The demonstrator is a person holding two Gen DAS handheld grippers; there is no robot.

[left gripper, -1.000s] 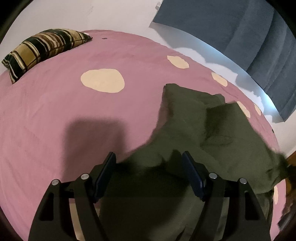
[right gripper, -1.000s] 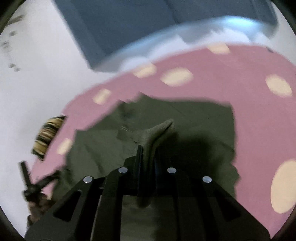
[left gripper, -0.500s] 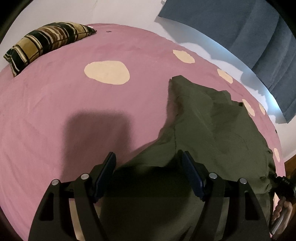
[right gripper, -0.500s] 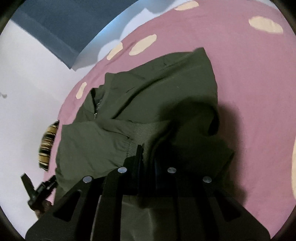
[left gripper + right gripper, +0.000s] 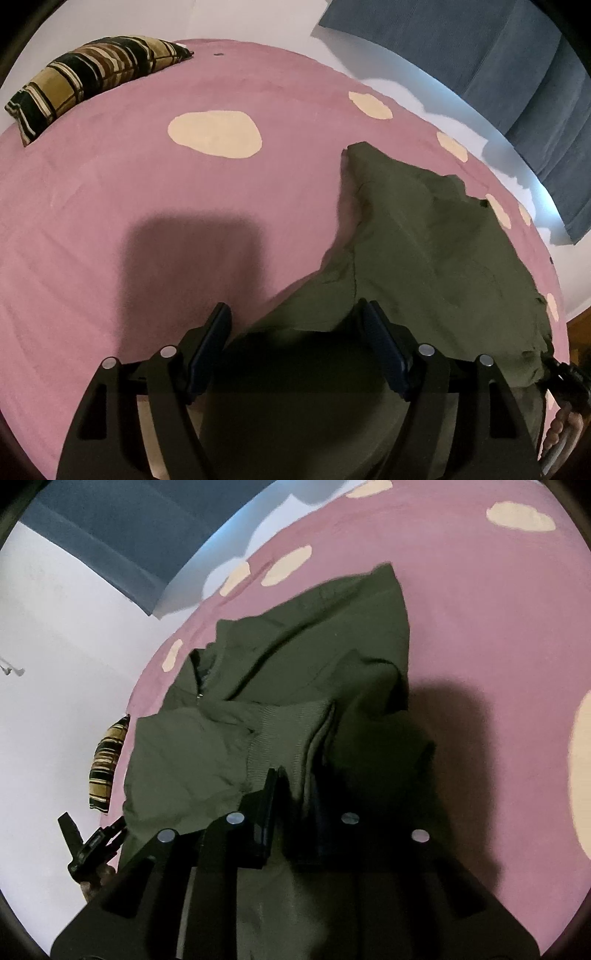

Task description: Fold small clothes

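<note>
1. Bedspread of pink fabric with cream oval patches (image 5: 110,229) spreads beneath both grippers and fills most of each view.
2. Curtain of dark blue cloth (image 5: 491,62) hangs on the wall far ahead of the left gripper, up to its right.
3. Olive-green jacket of thin woven cloth with a zip and ribbed knit cuff (image 5: 303,653) lies crumpled on the bedspread, directly ahead of the right gripper and ahead-right of the left one.
4. Striped cushion in black, brown and gold (image 5: 85,77) rests at the bedspread's far edge, well ahead and left of the left gripper.
5. Left gripper (image 5: 295,325) hangs over the jacket's near edge with its jaws spread wide, the cloth below them and the pads clear of it.
6. Right gripper (image 5: 295,786) has the ribbed cuff (image 5: 291,731) between its fingers; its jaws have just been opening, and whether the pads still press the cloth I cannot tell.
</note>
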